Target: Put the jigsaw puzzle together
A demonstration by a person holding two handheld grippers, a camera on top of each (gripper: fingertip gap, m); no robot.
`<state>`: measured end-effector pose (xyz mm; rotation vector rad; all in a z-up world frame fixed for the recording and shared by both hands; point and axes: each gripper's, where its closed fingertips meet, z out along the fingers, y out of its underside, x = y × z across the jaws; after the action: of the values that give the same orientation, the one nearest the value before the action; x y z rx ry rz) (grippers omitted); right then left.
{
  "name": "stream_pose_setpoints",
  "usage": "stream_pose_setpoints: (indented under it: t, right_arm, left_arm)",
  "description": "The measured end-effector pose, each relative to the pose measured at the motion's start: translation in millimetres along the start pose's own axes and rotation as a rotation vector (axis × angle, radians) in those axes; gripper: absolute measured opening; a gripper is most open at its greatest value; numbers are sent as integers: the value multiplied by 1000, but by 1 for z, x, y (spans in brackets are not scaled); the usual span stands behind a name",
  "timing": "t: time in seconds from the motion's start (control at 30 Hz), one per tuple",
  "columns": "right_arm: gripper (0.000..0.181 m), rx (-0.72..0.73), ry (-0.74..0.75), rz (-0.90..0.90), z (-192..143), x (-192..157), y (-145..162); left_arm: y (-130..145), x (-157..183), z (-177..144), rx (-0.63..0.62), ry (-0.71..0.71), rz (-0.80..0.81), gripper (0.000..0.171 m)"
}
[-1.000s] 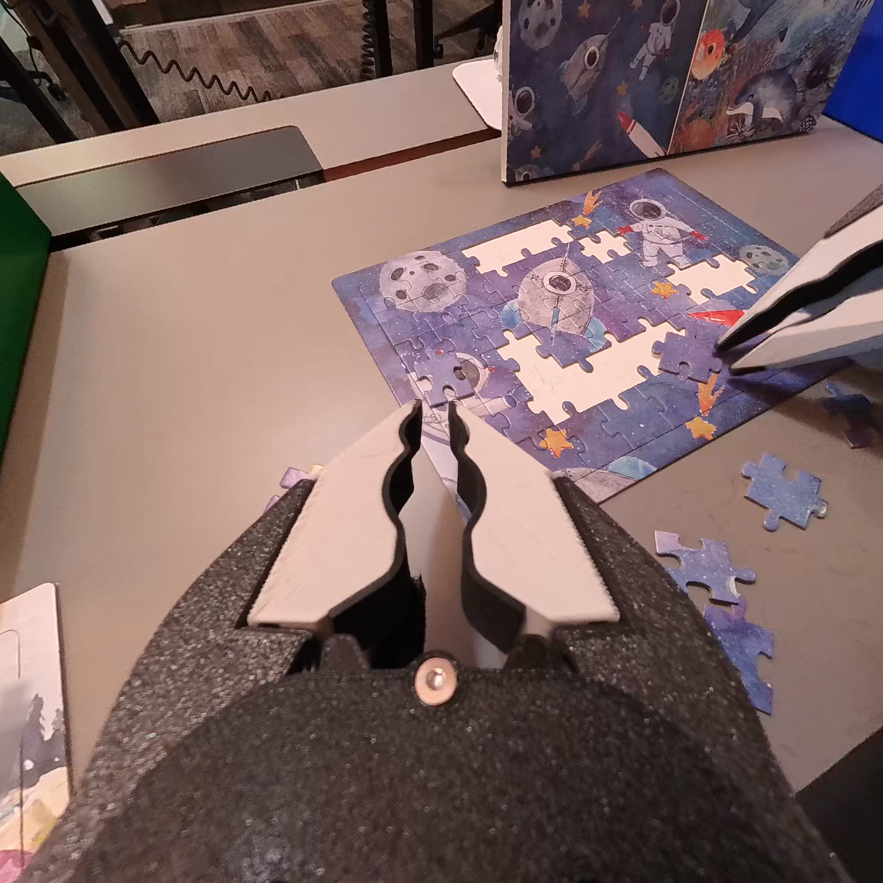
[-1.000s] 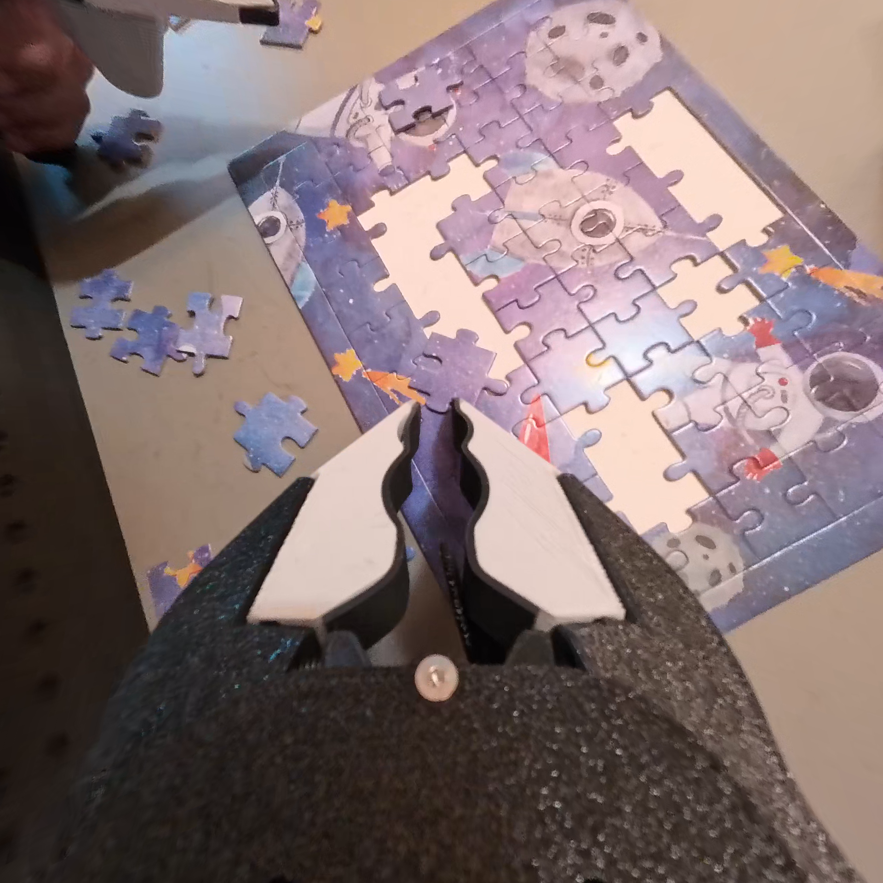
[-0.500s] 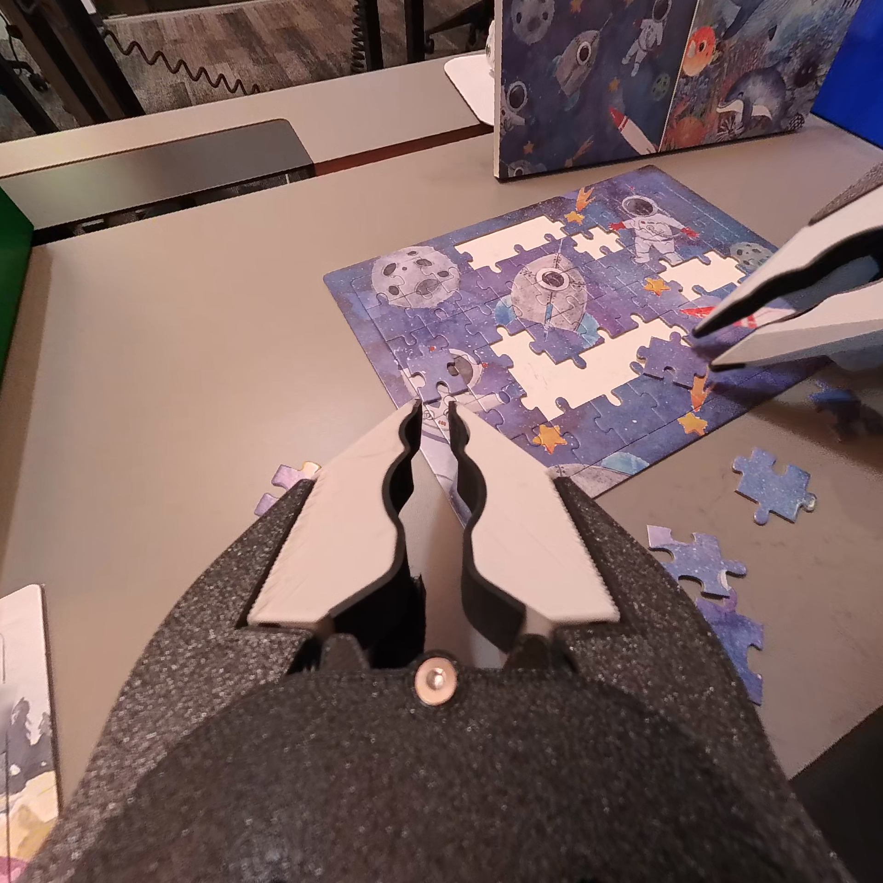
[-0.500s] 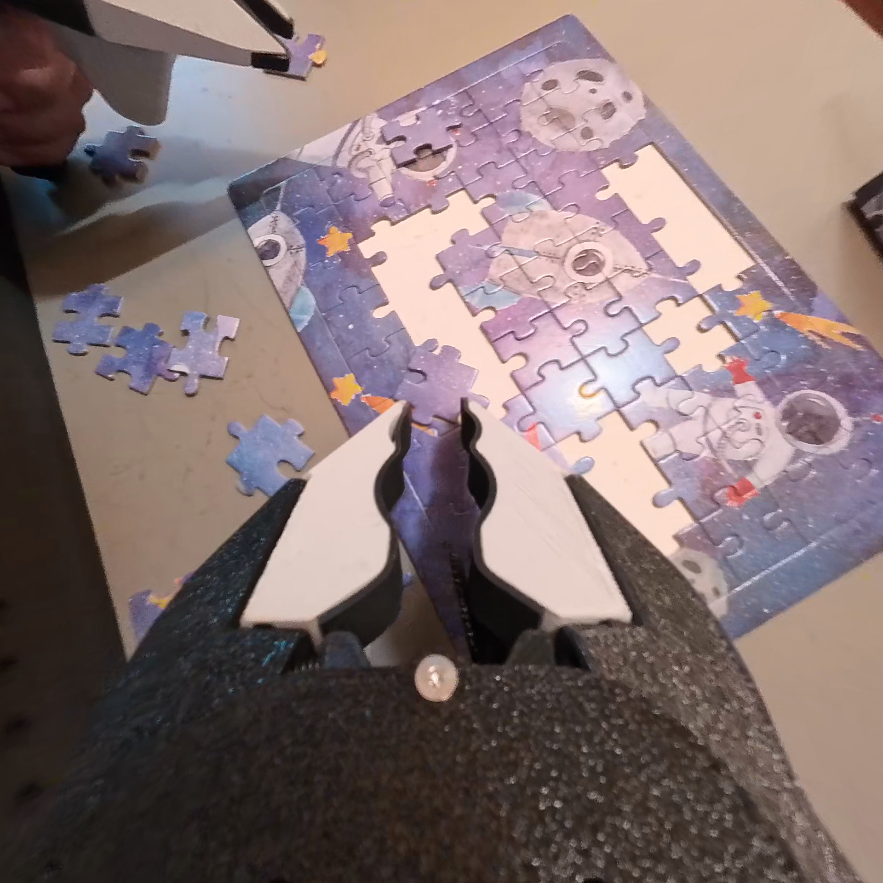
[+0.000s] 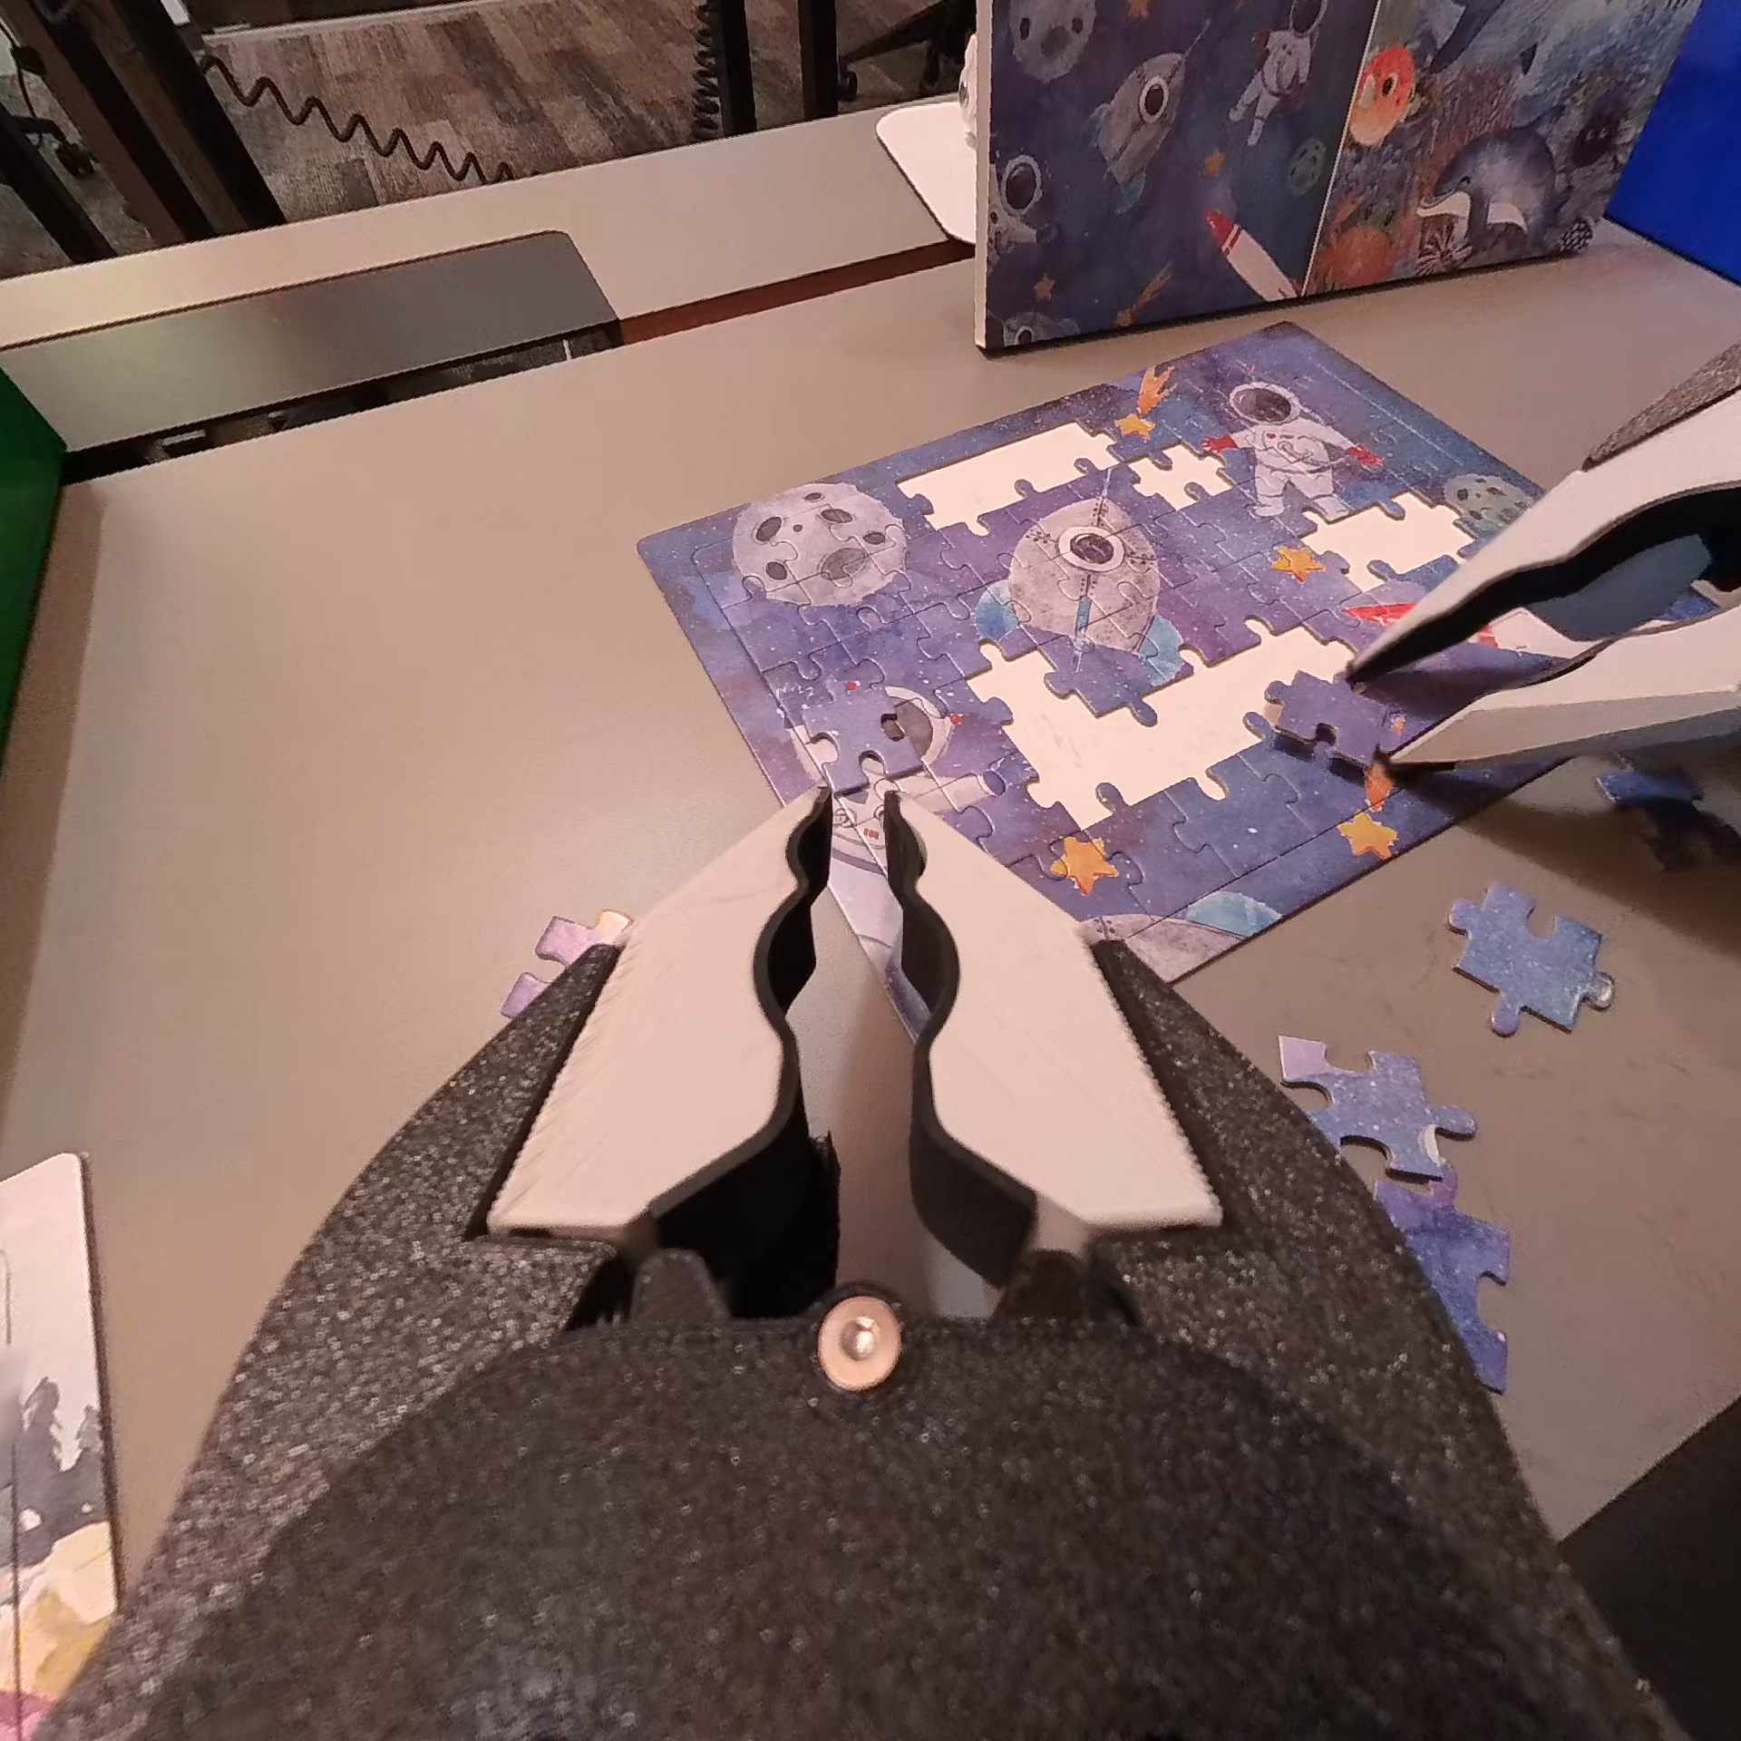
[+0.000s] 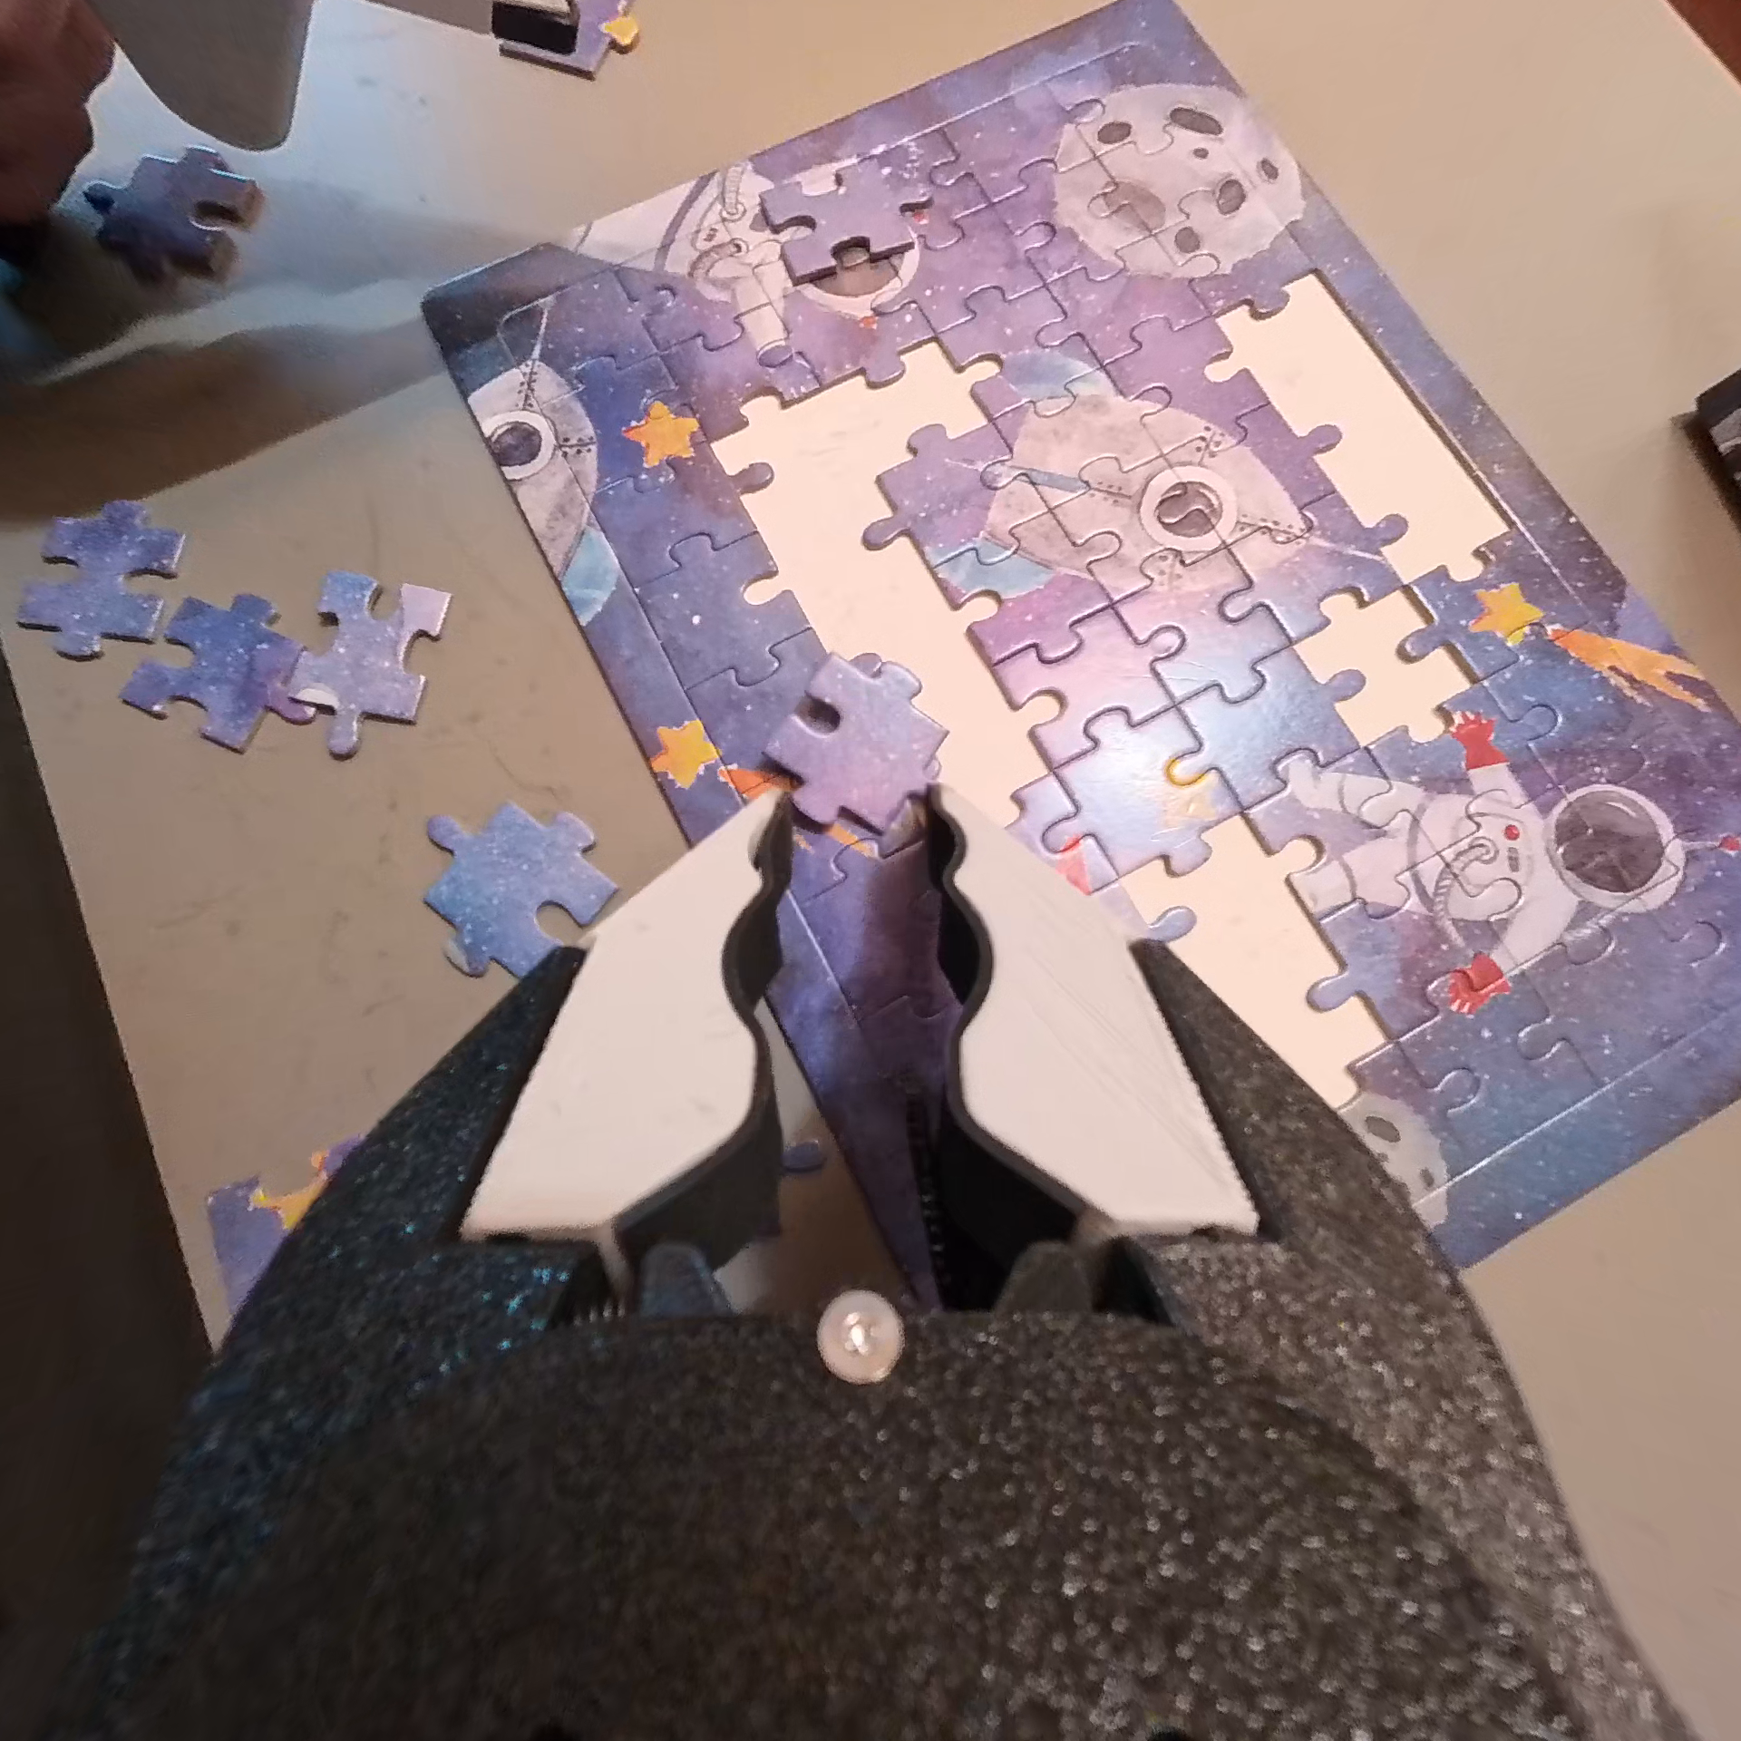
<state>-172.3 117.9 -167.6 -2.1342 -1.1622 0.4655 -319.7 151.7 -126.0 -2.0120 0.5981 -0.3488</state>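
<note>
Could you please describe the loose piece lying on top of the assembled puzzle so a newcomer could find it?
Start at the blue-purple space jigsaw board. Beside the grey cratered moon, a plain purple cardboard piece lies crooked over an astronaut's helmet, unlike its interlocked neighbours.

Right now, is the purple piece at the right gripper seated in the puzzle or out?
Out: the purple piece lies tilted over the puzzle, at the right gripper.
</note>
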Motion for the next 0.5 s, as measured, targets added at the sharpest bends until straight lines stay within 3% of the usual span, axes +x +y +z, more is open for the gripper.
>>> stream_pose_setpoints:
  t: [0.33,0.5]
  right_arm:
    - [2,26,-8,-33,-19,5,2]
    - [29,32,-96,34,-22,-7,0]
  left_arm:
    - [-1,0,-2,8,2,-9,11]
    - [-1,0,-2,10,5,-10,11]
